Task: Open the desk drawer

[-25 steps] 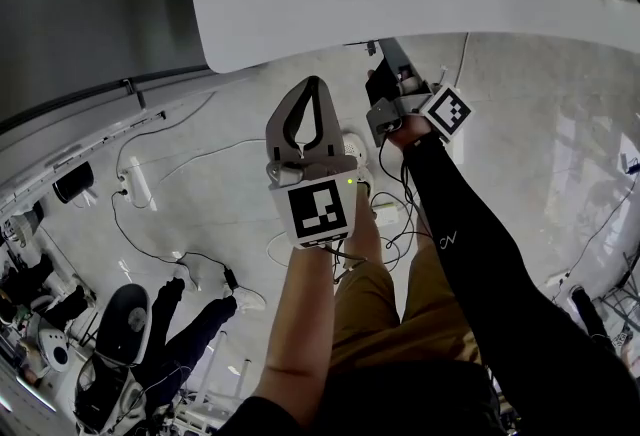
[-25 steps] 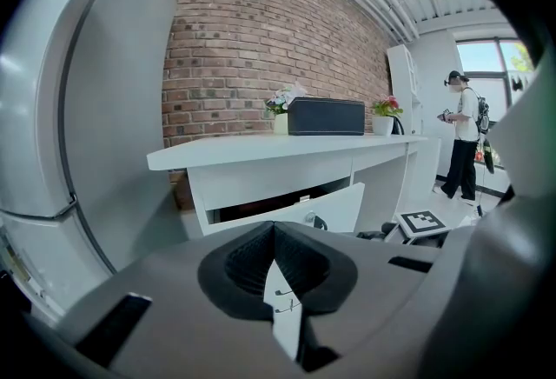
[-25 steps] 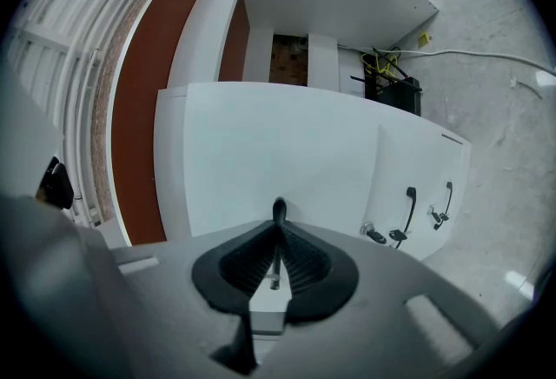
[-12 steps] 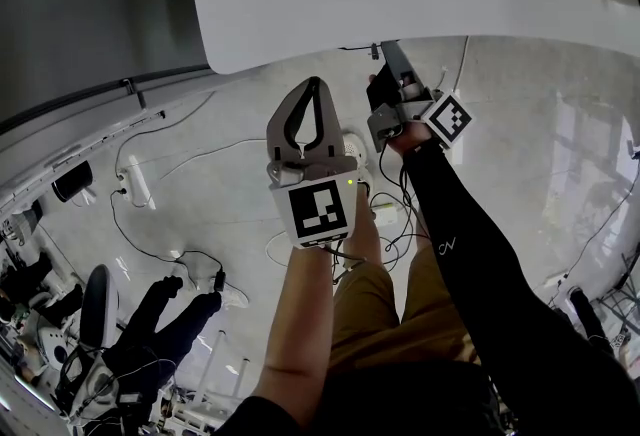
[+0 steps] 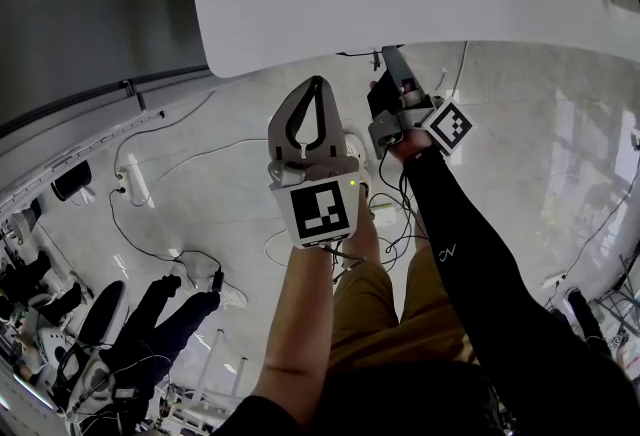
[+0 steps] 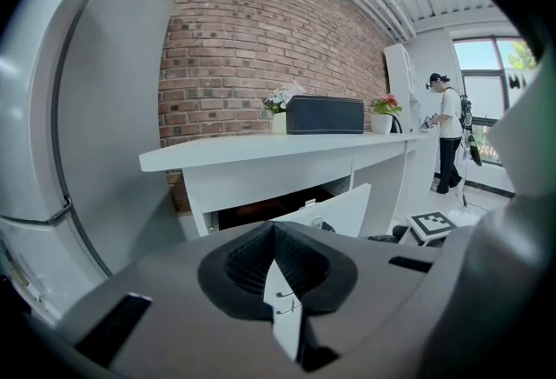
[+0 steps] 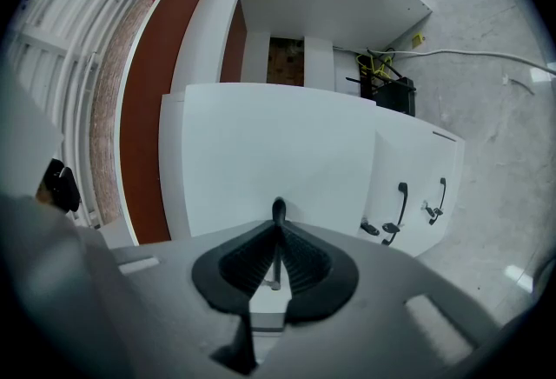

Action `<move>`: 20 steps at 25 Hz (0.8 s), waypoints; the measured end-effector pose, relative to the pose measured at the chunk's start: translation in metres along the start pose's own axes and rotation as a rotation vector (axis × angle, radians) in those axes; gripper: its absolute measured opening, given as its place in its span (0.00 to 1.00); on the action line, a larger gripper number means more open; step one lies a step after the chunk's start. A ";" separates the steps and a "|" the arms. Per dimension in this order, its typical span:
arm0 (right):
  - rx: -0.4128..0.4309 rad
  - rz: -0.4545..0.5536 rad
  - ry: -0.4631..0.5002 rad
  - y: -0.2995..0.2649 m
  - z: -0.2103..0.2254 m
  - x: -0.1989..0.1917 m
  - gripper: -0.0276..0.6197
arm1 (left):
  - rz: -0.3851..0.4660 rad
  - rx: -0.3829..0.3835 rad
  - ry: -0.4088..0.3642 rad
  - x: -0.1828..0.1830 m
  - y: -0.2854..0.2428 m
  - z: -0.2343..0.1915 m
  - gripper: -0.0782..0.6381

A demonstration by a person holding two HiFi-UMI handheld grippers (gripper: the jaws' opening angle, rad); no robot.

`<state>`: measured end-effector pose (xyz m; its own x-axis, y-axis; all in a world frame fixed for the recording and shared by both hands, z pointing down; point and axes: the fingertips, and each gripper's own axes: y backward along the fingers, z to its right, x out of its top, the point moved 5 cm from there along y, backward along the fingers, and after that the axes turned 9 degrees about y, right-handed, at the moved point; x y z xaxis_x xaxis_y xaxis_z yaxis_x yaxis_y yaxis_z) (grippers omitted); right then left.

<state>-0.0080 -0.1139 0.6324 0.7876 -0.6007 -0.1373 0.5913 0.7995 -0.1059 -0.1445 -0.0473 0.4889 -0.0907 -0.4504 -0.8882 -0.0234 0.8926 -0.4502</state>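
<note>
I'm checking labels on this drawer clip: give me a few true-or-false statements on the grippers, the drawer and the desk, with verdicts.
1. The right gripper is shut on the dark drawer handle. True.
2. The left gripper grips the edge of the desk. False: its jaws are together on nothing, away from the desk.
3. The drawer is fully closed. False: the drawer front stands out from the desk, with a dark gap behind it.
4. A dark box stands on the desk between two flower pots. True.
5. The wall behind the desk is plain white. False: it is red brick.
</note>
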 end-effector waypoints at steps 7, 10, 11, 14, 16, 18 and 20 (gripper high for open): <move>-0.015 -0.008 -0.011 0.006 0.005 -0.004 0.08 | 0.004 -0.005 0.000 -0.001 -0.009 -0.002 0.12; -0.025 -0.012 -0.013 0.008 0.006 -0.005 0.08 | 0.007 -0.010 -0.009 0.001 -0.012 -0.002 0.12; -0.028 -0.013 -0.014 0.008 0.007 -0.006 0.08 | 0.008 -0.010 -0.011 0.001 -0.013 -0.002 0.12; -0.034 -0.012 -0.017 0.011 0.011 -0.005 0.08 | 0.010 -0.009 -0.015 0.000 -0.016 -0.002 0.12; -0.038 -0.013 -0.016 0.012 0.010 -0.005 0.08 | 0.011 -0.006 -0.013 0.001 -0.016 -0.003 0.12; -0.046 -0.017 -0.018 0.012 0.010 -0.006 0.08 | 0.008 -0.004 -0.016 0.002 -0.017 -0.005 0.12; -0.054 -0.024 -0.019 0.014 0.014 -0.008 0.08 | 0.006 -0.004 -0.020 0.001 -0.019 -0.006 0.12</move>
<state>-0.0034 -0.0982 0.6454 0.7769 -0.6189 -0.1155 0.5999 0.7834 -0.1624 -0.1505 -0.0649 0.4970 -0.0706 -0.4457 -0.8924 -0.0269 0.8952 -0.4449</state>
